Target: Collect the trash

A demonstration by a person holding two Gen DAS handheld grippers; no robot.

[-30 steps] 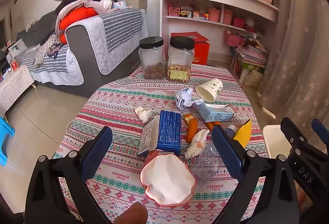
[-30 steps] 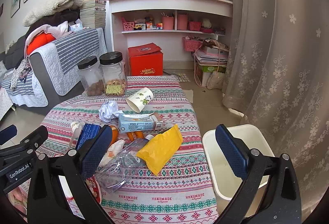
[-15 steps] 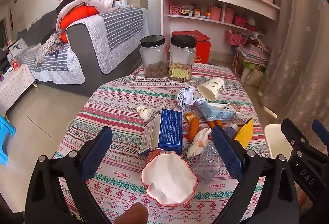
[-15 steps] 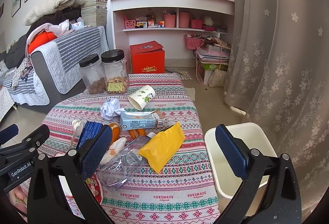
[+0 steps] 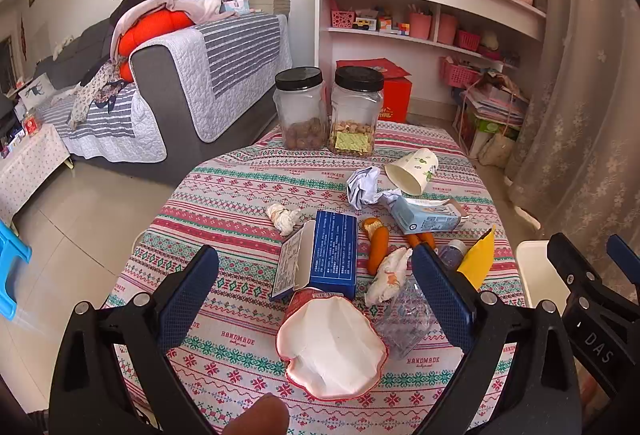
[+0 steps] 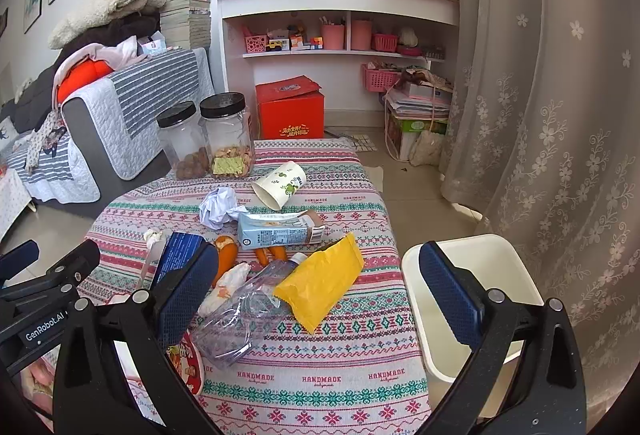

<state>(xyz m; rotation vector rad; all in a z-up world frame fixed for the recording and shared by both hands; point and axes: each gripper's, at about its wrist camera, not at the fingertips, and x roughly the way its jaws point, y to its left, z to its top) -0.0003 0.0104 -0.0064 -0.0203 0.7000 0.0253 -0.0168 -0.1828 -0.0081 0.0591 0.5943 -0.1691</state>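
Trash lies on a table with a patterned cloth (image 5: 224, 203): a red-rimmed noodle bowl (image 5: 332, 347), a blue box (image 5: 334, 255), a crumpled paper ball (image 5: 364, 187), a paper cup (image 5: 412, 171) on its side, a milk carton (image 5: 424, 219), orange peel (image 5: 378, 243), a clear plastic bottle (image 6: 240, 319) and a yellow packet (image 6: 320, 283). My left gripper (image 5: 316, 303) is open, above the bowl and box. My right gripper (image 6: 320, 299) is open, above the bottle and packet. A white bin (image 6: 480, 275) stands right of the table.
Two black-lidded jars (image 5: 300, 107) (image 5: 356, 111) stand at the table's far edge. A grey sofa (image 5: 160, 75) is at left, a white shelf unit (image 5: 420, 15) and red box (image 6: 290, 111) behind, a curtain (image 6: 540, 115) at right.
Both grippers have drifted slightly back and up from the table; the view has shifted a little. Both stay open. No trash has moved.
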